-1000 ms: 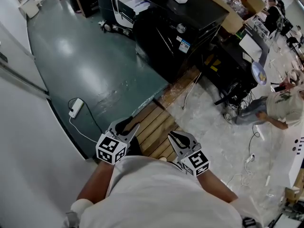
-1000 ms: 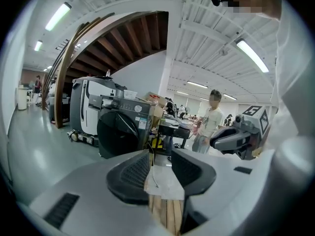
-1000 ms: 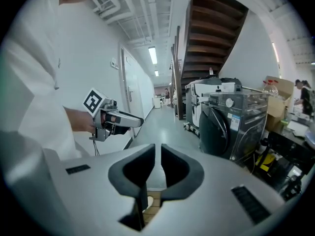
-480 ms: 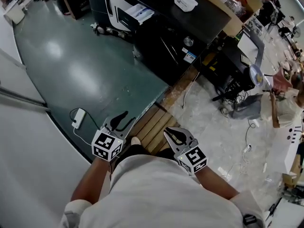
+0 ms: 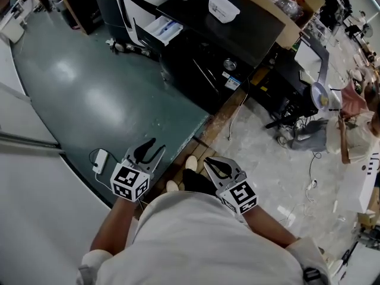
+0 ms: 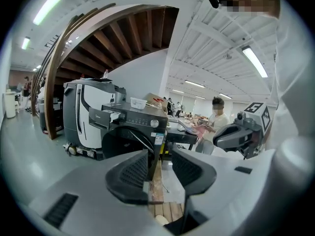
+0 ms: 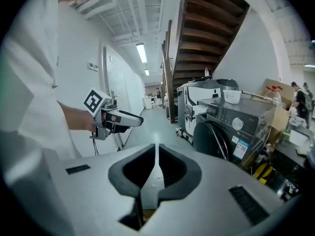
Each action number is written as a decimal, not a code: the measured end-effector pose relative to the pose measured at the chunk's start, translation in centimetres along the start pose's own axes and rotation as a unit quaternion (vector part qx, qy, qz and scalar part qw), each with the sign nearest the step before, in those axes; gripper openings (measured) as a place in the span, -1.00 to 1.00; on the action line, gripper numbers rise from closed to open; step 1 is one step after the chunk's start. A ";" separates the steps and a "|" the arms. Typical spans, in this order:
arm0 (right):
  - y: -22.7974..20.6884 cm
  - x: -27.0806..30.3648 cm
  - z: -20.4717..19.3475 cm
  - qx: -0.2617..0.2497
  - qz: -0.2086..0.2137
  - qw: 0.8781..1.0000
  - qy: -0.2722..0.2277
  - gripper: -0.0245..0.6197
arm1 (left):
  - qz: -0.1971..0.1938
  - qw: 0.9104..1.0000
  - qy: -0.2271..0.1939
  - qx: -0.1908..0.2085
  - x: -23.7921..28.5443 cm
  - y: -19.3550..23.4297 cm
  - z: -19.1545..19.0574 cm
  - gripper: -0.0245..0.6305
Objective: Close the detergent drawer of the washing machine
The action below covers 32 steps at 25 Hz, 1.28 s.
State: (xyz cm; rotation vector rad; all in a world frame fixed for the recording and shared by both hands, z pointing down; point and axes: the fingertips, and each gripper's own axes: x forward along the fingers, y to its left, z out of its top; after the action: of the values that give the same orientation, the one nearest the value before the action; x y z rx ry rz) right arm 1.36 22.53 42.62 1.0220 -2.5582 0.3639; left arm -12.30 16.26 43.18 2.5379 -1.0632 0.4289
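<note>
The black washing machine (image 5: 219, 46) stands several steps ahead, its white detergent drawer (image 5: 161, 29) pulled out at the upper left corner. From the left gripper view the machine (image 6: 135, 129) and drawer (image 6: 111, 116) are still far beyond the jaws. My left gripper (image 5: 153, 150) (image 6: 160, 163) is open with nothing between its fingers. My right gripper (image 5: 212, 164) (image 7: 156, 151) is shut on nothing, its tips touching. Both are held in the air close to my body, well short of the machine (image 7: 231, 132).
A white tub (image 5: 223, 8) sits on top of the machine. A power strip (image 5: 100, 159) with its cable lies on the green floor at left. Cables, a round lamp (image 5: 323, 94) and seated people are at right. My shoes (image 5: 190, 162) stand at the floor's edge.
Both grippers have risen and moved forward with me towards the machine. My shoes now show past the wooden planks. The left jaws have spread slightly wider.
</note>
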 end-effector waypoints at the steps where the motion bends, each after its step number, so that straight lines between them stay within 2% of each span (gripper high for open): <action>1: -1.1 0.4 0.5 -0.001 0.000 1.000 -0.005 -0.87 | 0.004 1.000 0.000 0.000 0.8 0.4 0.6 -0.48; 11: -9.5 4.5 3.3 -0.003 0.040 0.999 -0.019 -0.87 | 0.044 0.999 0.000 0.011 7.4 4.6 6.9 -0.48; 15: -10.8 5.2 2.8 0.004 0.053 0.998 -0.017 -0.87 | 0.054 0.999 -0.004 0.004 8.5 5.8 8.1 -0.48; 22: -13.2 5.8 2.5 0.038 0.030 0.999 -0.014 -0.87 | 0.067 0.998 -0.010 0.003 10.2 9.8 10.0 -0.48; 26: -15.1 7.5 2.7 0.041 0.012 0.999 -0.004 -0.87 | 0.057 0.998 -0.013 0.001 12.5 12.6 10.4 -0.49; 32: -17.1 10.2 4.5 0.045 -0.018 0.999 -0.008 -0.87 | 0.044 0.999 -0.018 0.023 16.1 17.3 11.7 -0.49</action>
State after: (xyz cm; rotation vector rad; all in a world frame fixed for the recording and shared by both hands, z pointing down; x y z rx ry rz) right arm 5.44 2.62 44.65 1.1052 -2.5542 0.4677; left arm -12.47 -10.10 42.78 2.5544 -1.1961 0.4361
